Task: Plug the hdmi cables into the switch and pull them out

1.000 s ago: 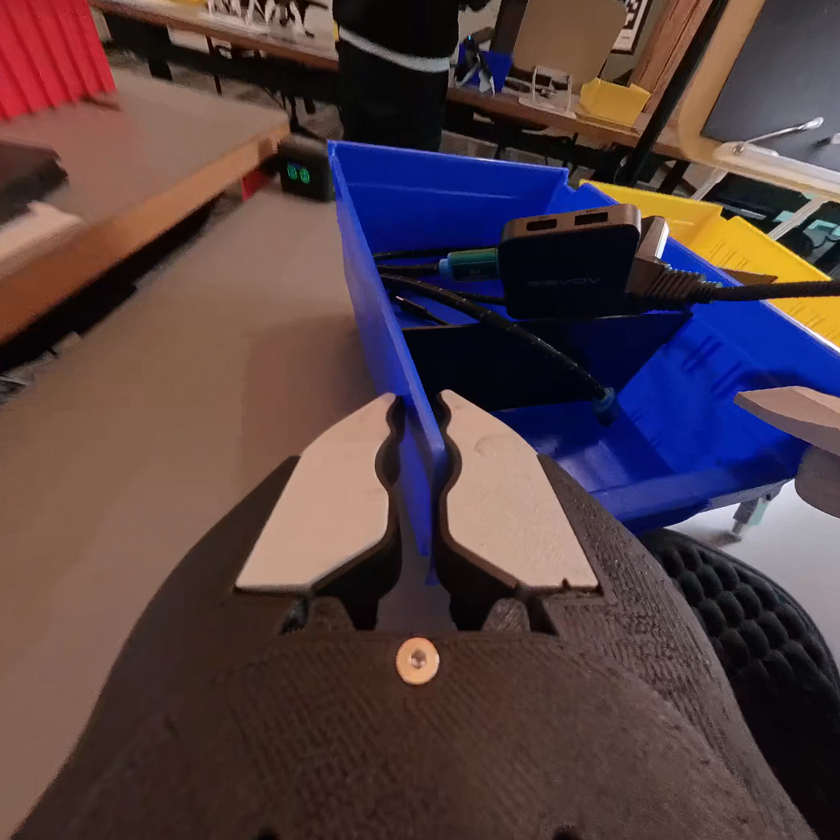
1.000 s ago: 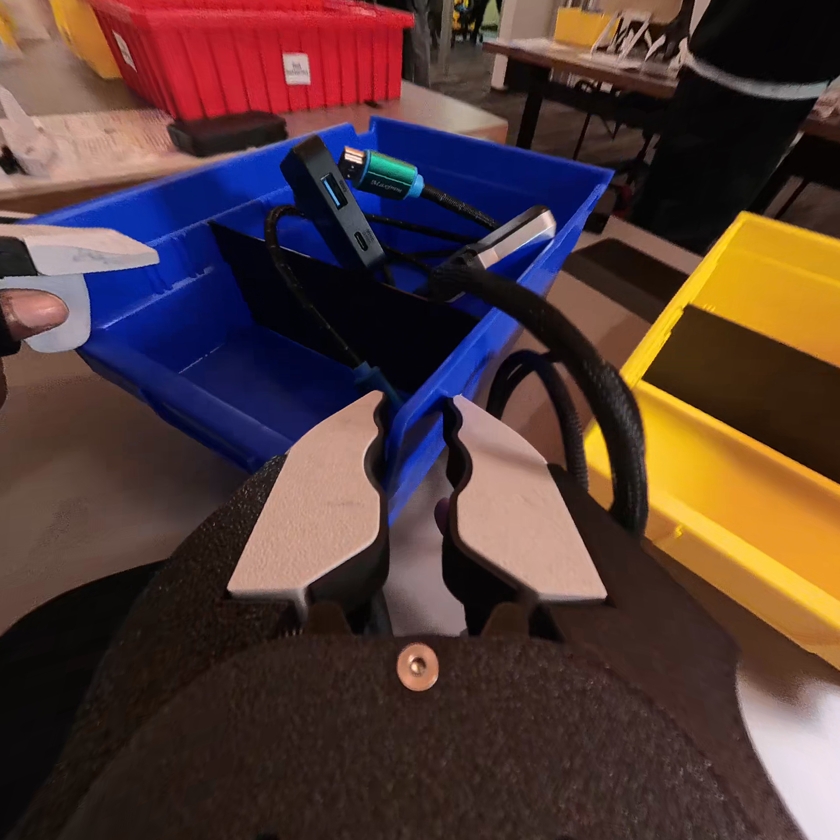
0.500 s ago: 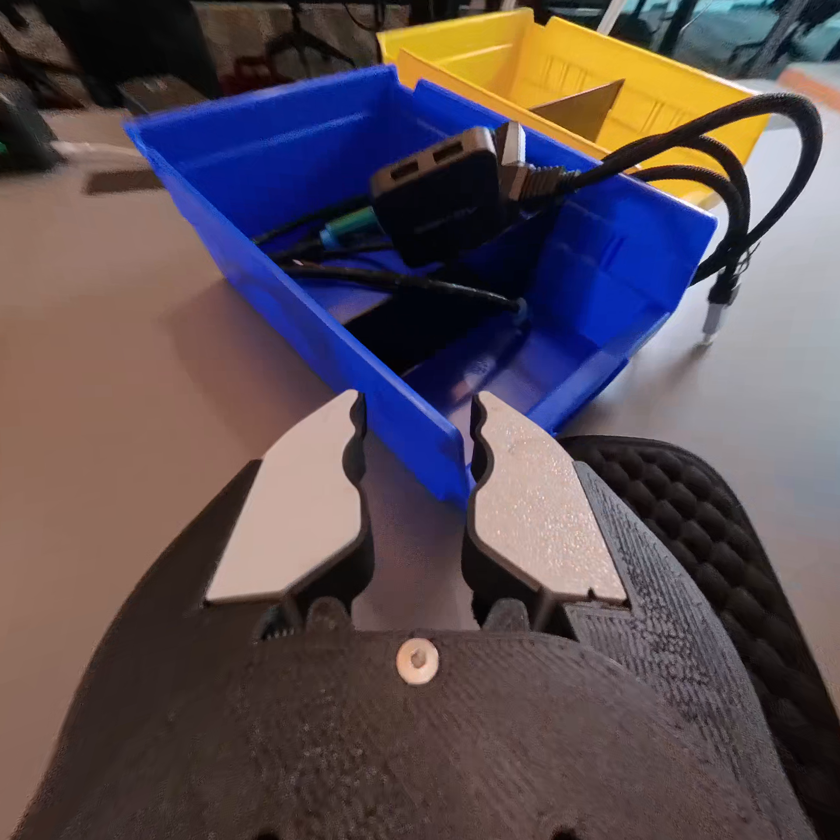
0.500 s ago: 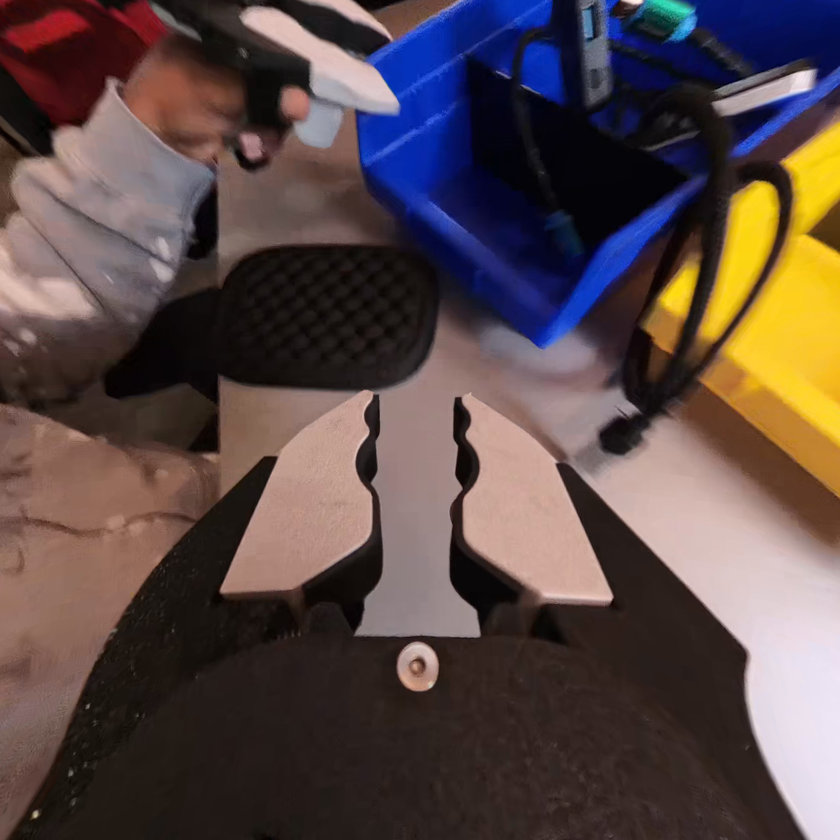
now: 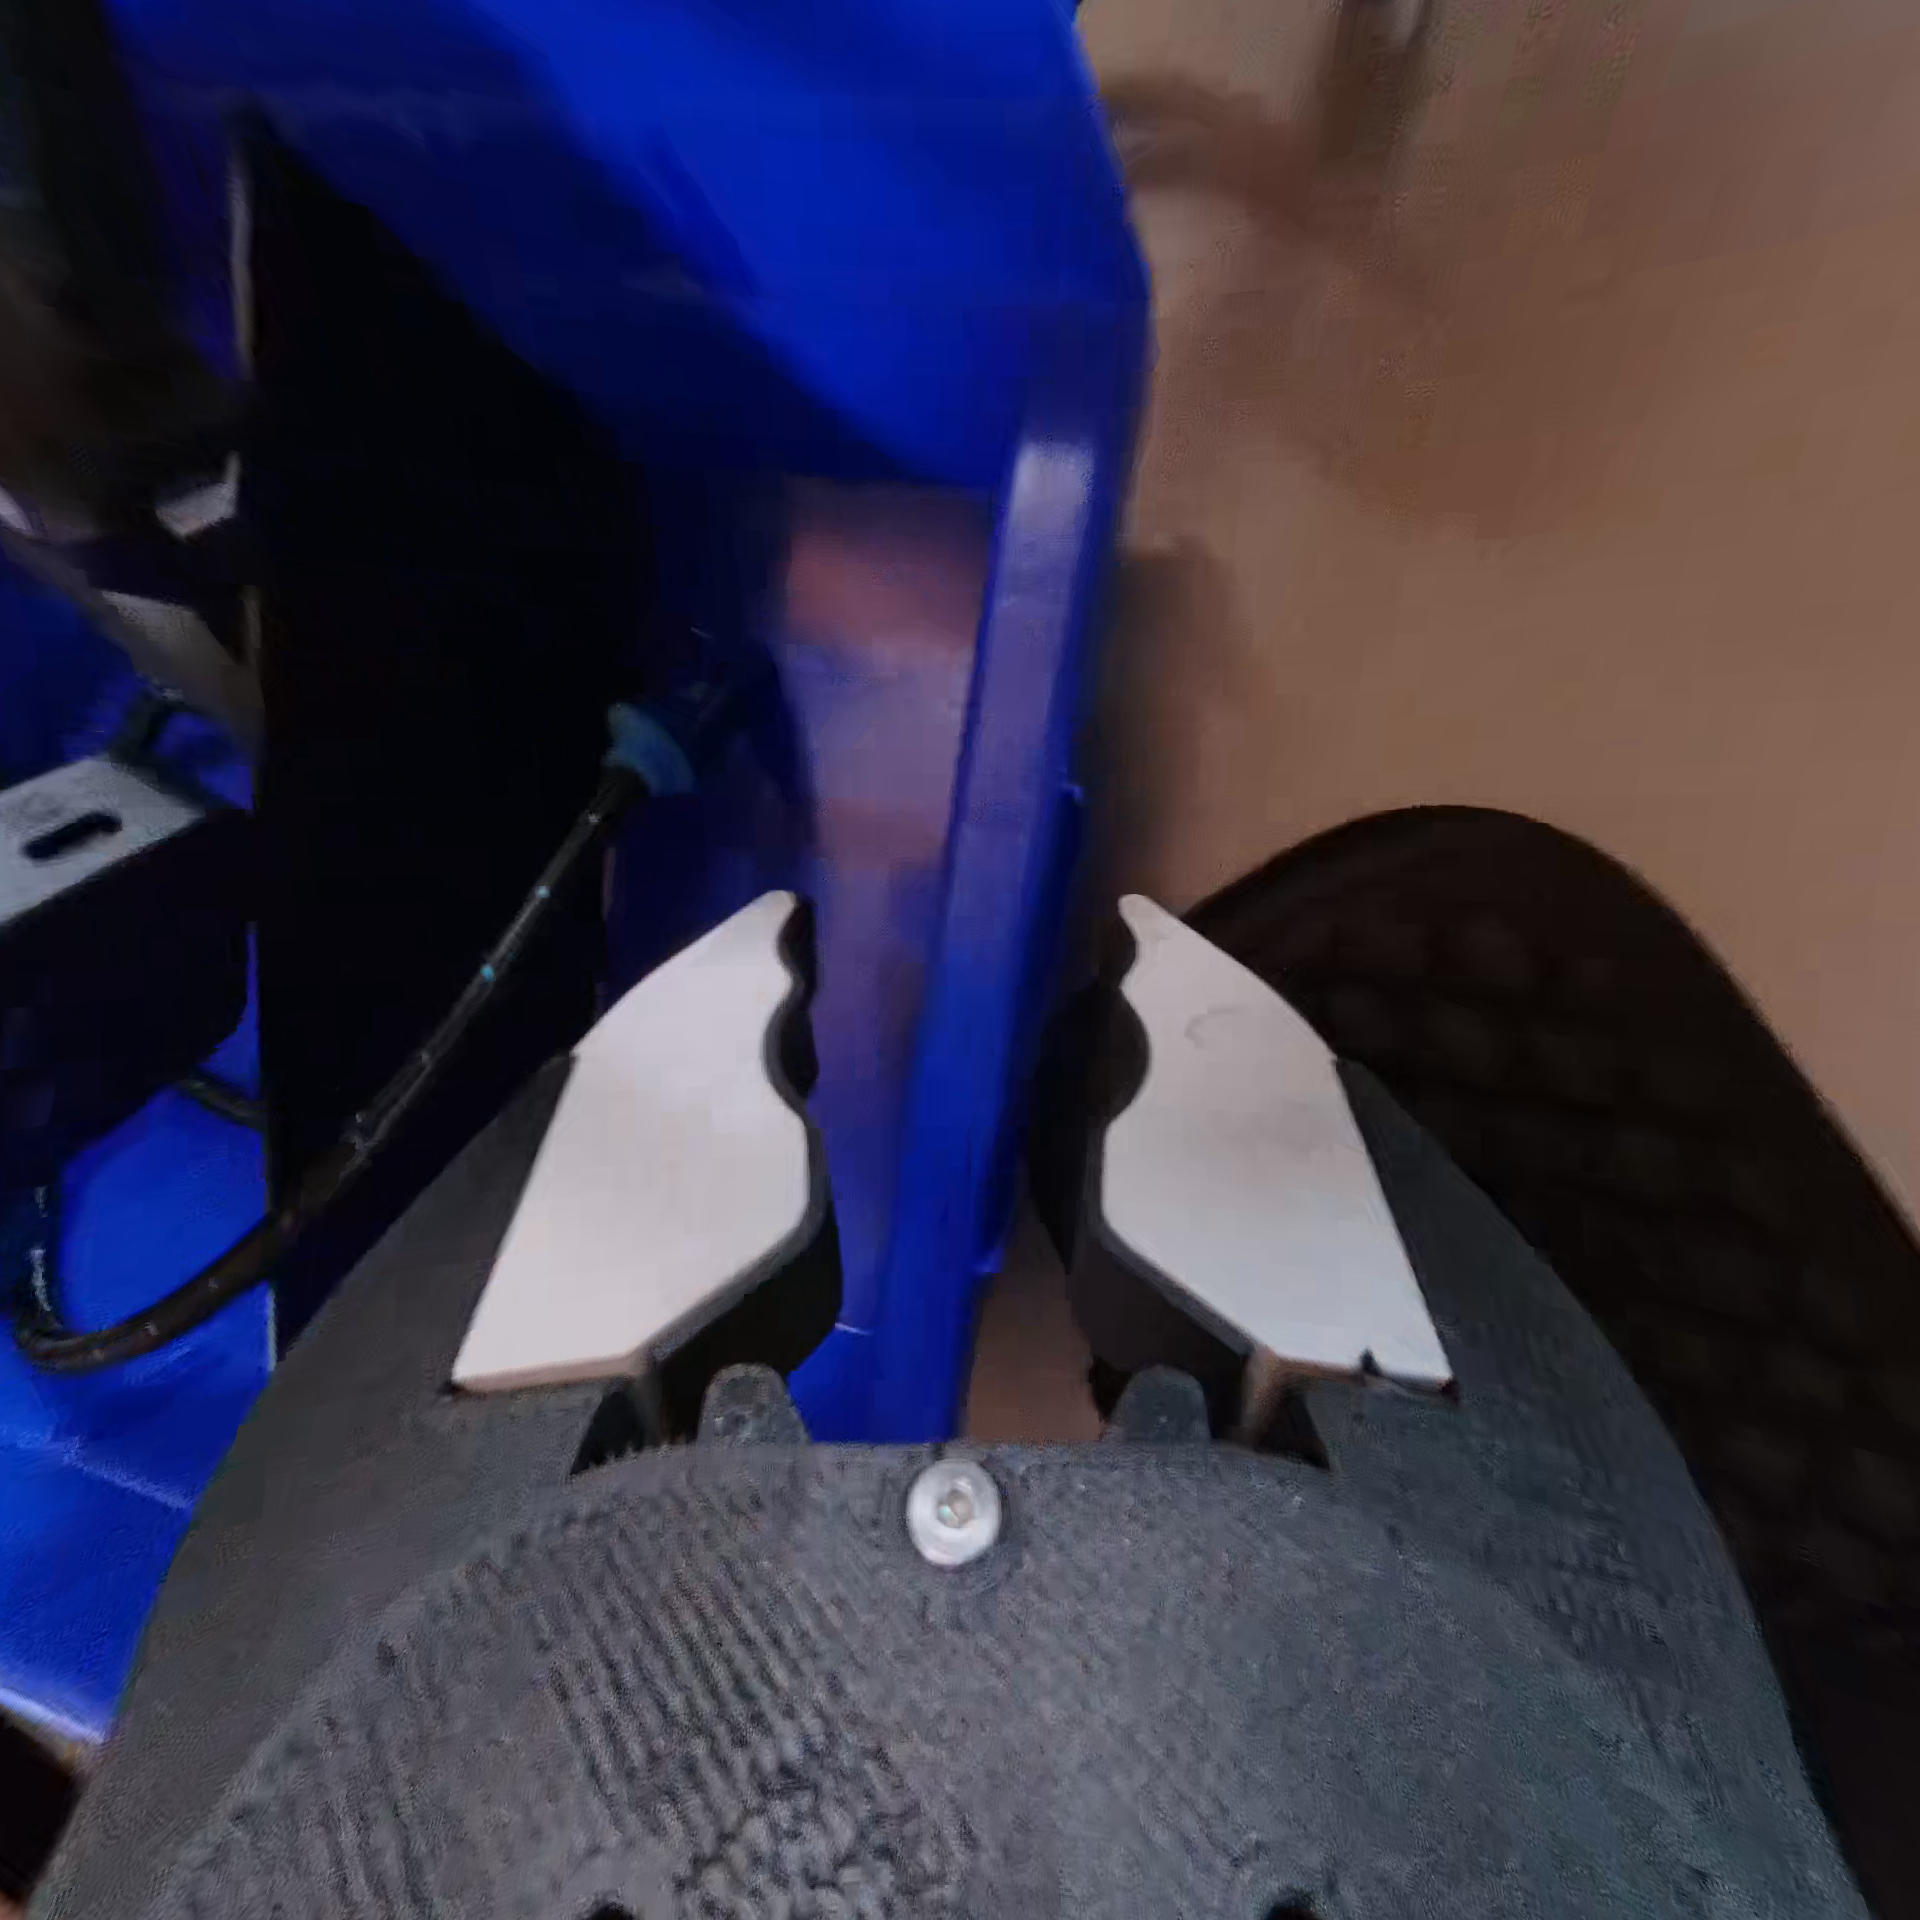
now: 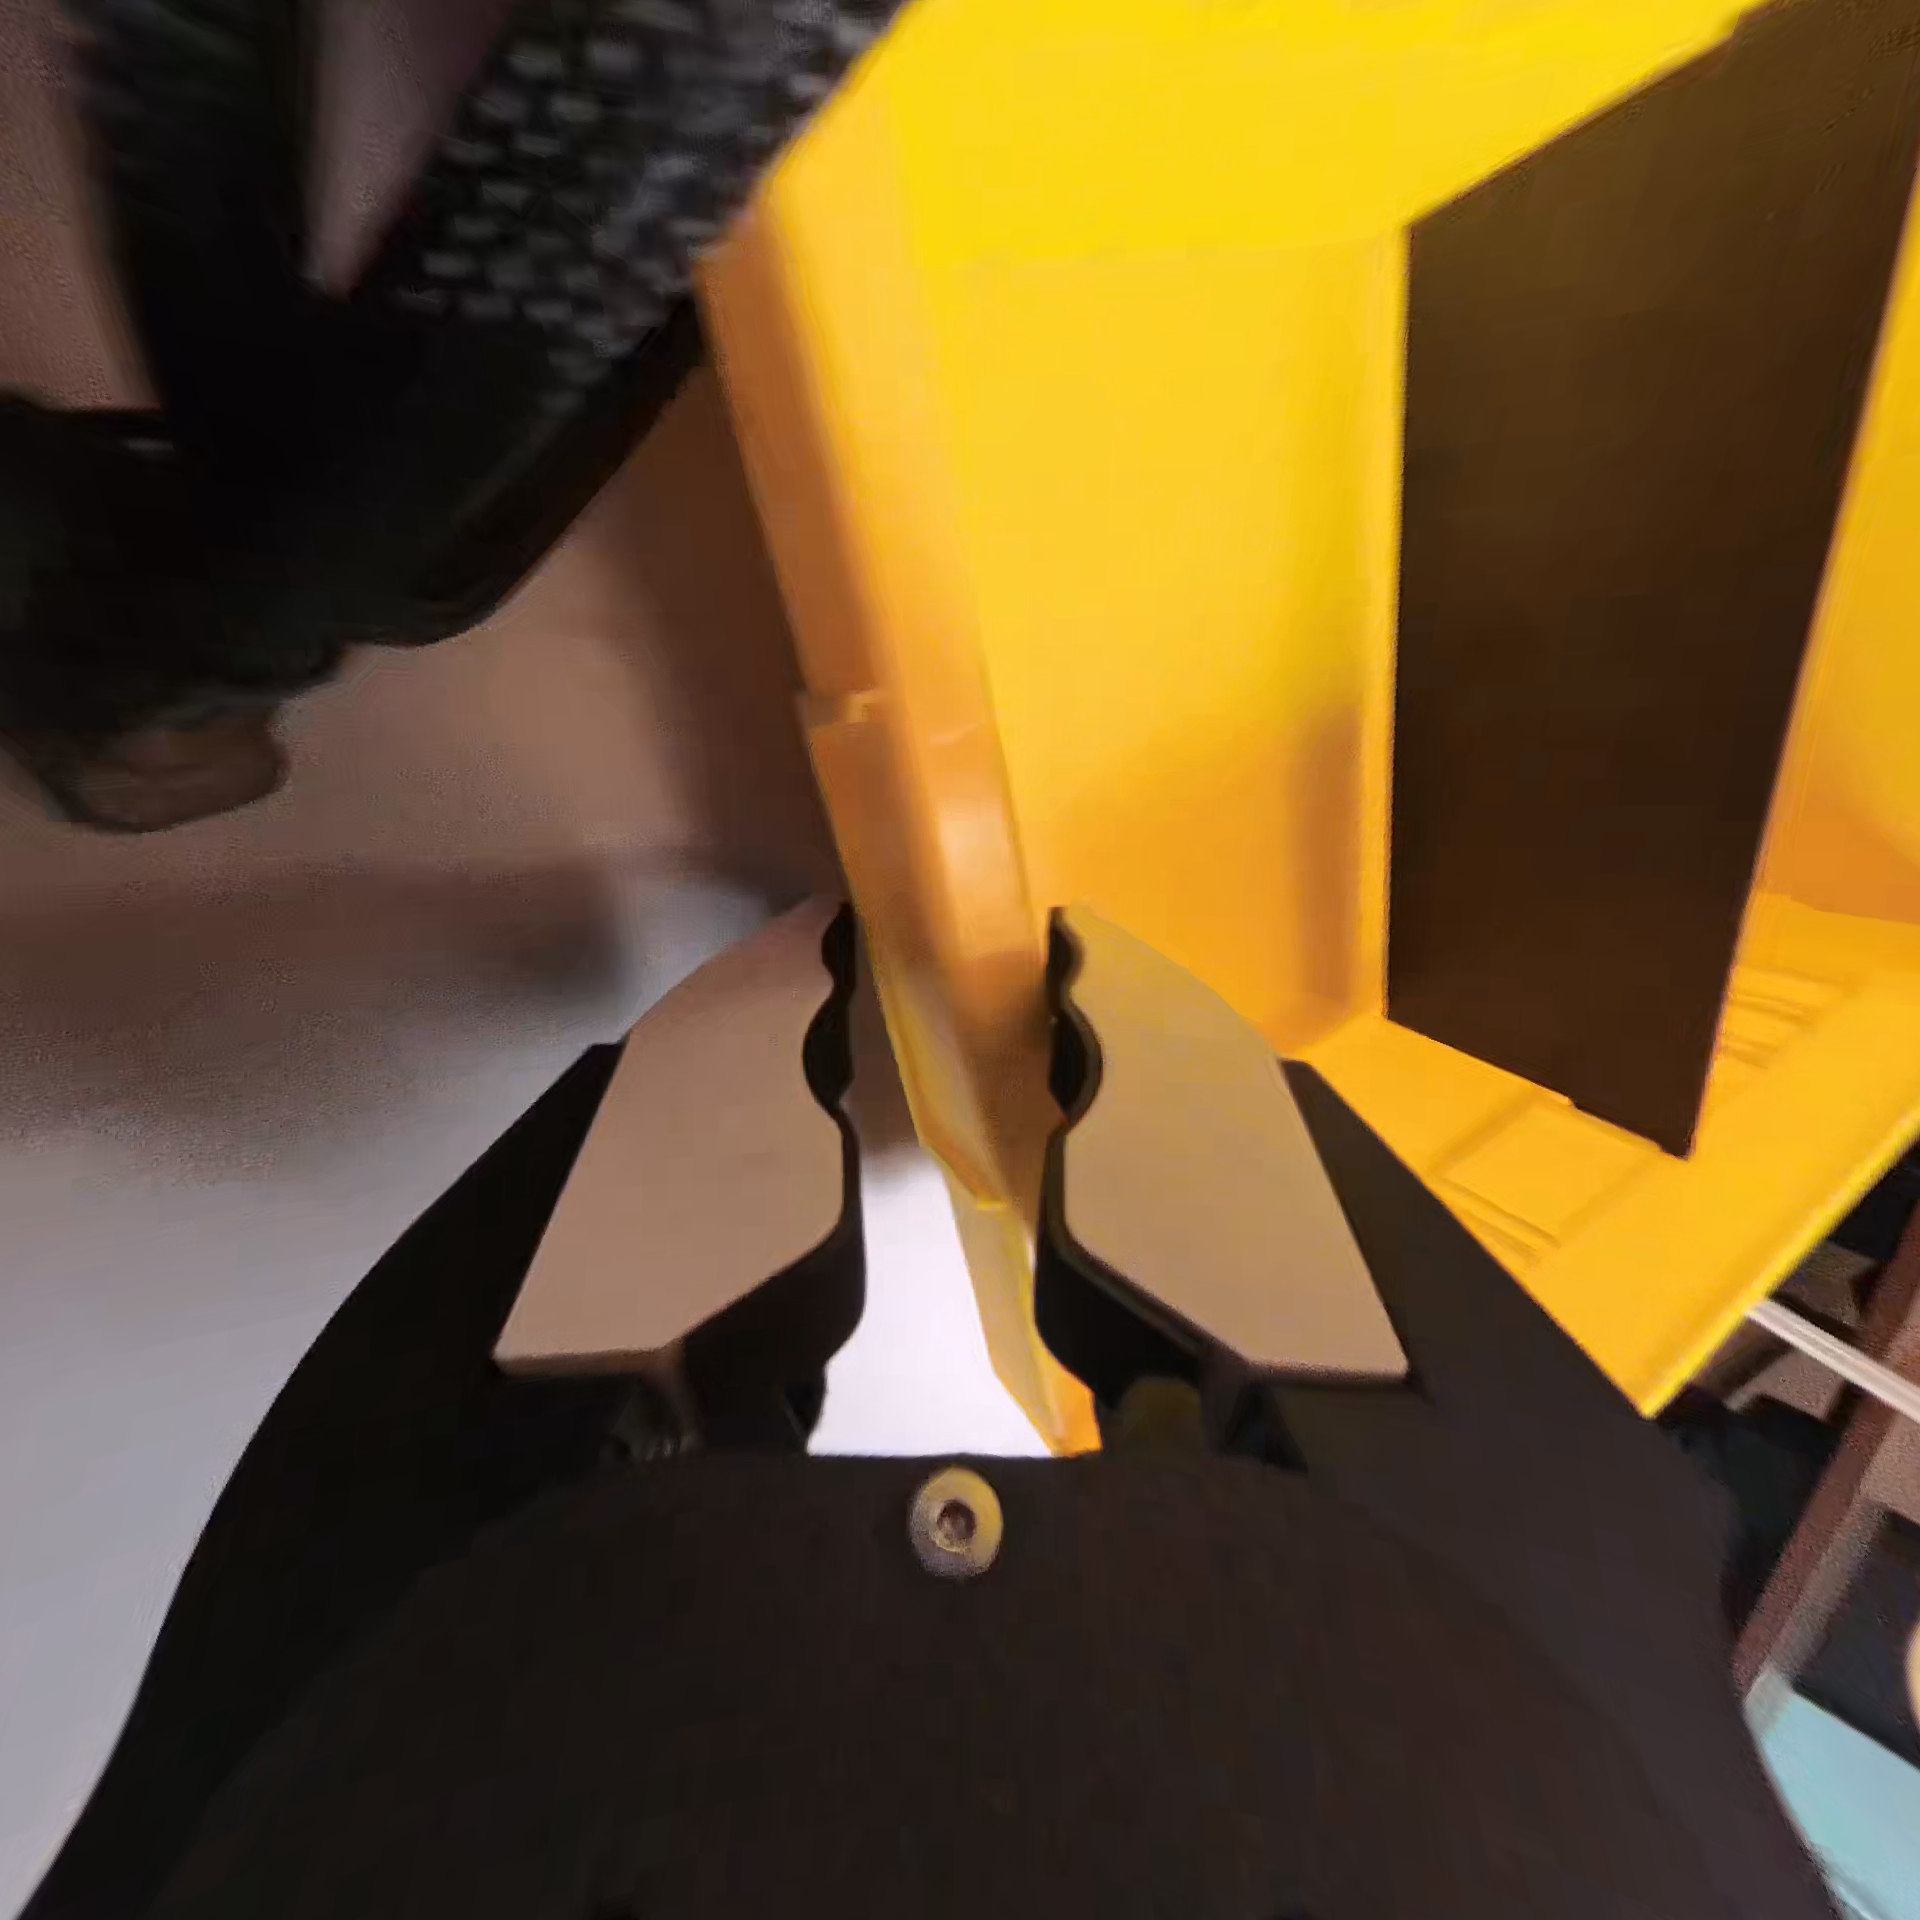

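In the left wrist view my left gripper (image 5: pixel 961 914) is open and straddles the side wall of the blue bin (image 5: pixel 1029 727), with one finger inside and one outside. Inside the bin are a black divider (image 5: pixel 436 623), a thin black cable (image 5: pixel 468 1018) with a teal connector (image 5: pixel 644 753), and a corner of the dark switch (image 5: pixel 83 831) at the far left. In the right wrist view my right gripper (image 6: pixel 948 920) is narrowly open around the wall of a yellow bin (image 6: pixel 1143 468). That wall touches the right finger. Both views are blurred.
A black textured mat (image 5: pixel 1558 1091) lies on the tan table (image 5: pixel 1507 416) right of the blue bin. The yellow bin holds a dark divider (image 6: pixel 1610 623). A blurred black shape with a person's hand (image 6: pixel 177 769) is at the upper left of the right wrist view.
My left gripper let go of the blue bin's wall, opened wider and moved over another of its walls. My right gripper let go of the blue bin and moved onto the yellow bin's wall.
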